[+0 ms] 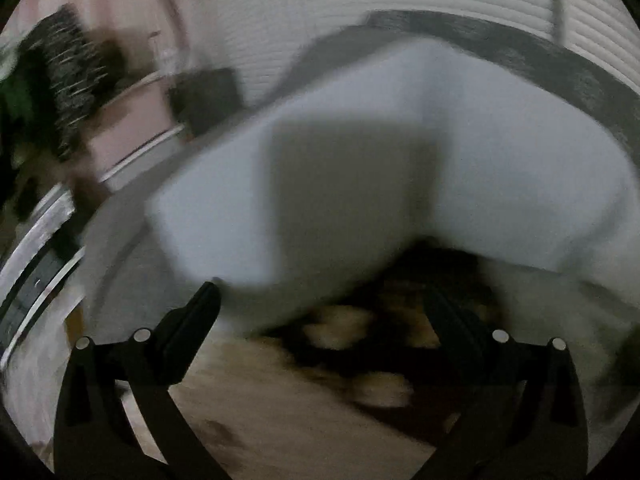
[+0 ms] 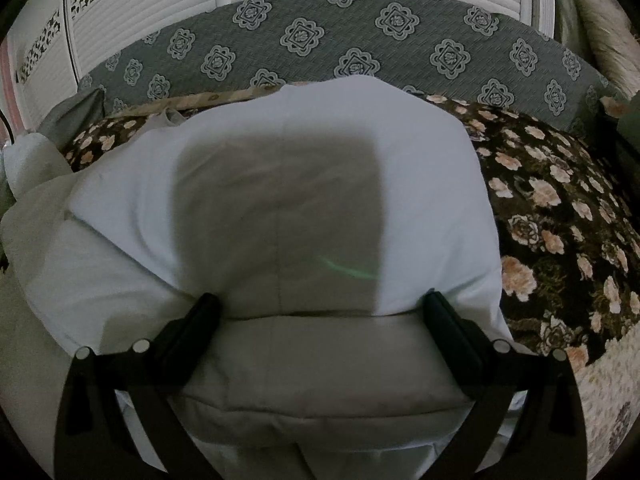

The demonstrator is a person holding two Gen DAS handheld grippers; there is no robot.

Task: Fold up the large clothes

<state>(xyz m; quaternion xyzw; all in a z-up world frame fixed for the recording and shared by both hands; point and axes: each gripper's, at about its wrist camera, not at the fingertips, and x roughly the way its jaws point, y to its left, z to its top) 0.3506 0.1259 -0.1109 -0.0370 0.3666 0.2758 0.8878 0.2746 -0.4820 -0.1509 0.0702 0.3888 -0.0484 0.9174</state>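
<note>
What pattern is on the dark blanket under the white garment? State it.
Pale roses on dark brown blanket; right wrist view.

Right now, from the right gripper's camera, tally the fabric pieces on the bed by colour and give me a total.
White or pale: 1, the folded garment between the open right gripper fingers.
Dark brown floral: 1, the blanket beside it.
Grey medallion print: 1, the cover behind.
Total: 3.
The left gripper view is too blurred to add anything.

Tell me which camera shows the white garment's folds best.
The right wrist view: the white garment is sharp, with layered folds and a centre seam visible. The left wrist view shows it only as a motion-blurred pale shape.
</note>
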